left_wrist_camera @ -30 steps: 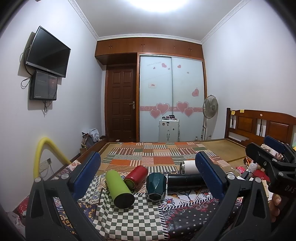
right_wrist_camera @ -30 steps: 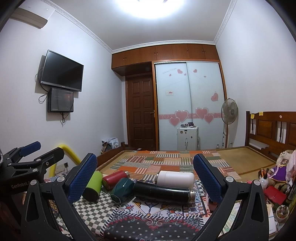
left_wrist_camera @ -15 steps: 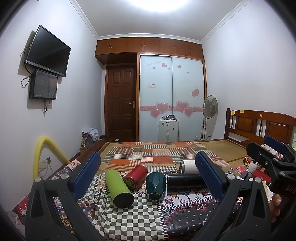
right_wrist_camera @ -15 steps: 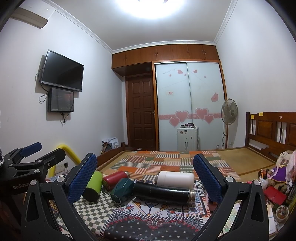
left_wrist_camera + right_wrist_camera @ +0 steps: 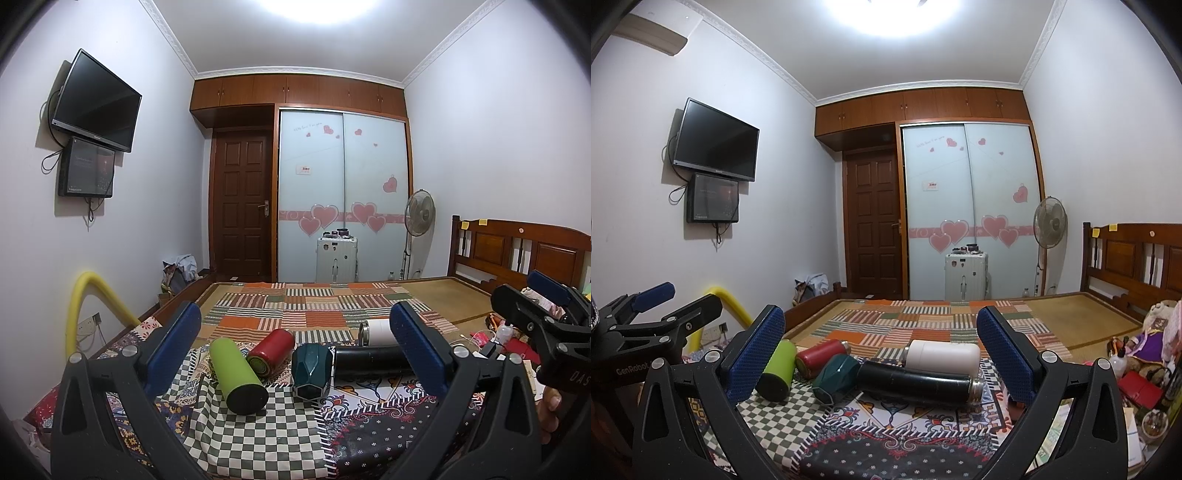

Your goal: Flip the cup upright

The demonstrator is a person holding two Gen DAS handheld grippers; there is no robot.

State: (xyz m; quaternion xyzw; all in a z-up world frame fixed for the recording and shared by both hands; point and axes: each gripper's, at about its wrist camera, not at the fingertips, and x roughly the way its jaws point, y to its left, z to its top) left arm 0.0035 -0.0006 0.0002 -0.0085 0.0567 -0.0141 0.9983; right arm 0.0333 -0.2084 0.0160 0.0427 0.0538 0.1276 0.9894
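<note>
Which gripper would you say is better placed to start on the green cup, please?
Probably left. In its own view the left gripper, open and empty, has the green cup lying between its fingers. From the right gripper, also open, that cup sits at the far left edge.

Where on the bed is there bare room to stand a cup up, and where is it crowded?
Free: the checkered cloth in front of the green cup, and the patchwork quilt behind the row. Crowded: green cup, red cup, teal cup, black flask and white flask lie packed side by side.
</note>
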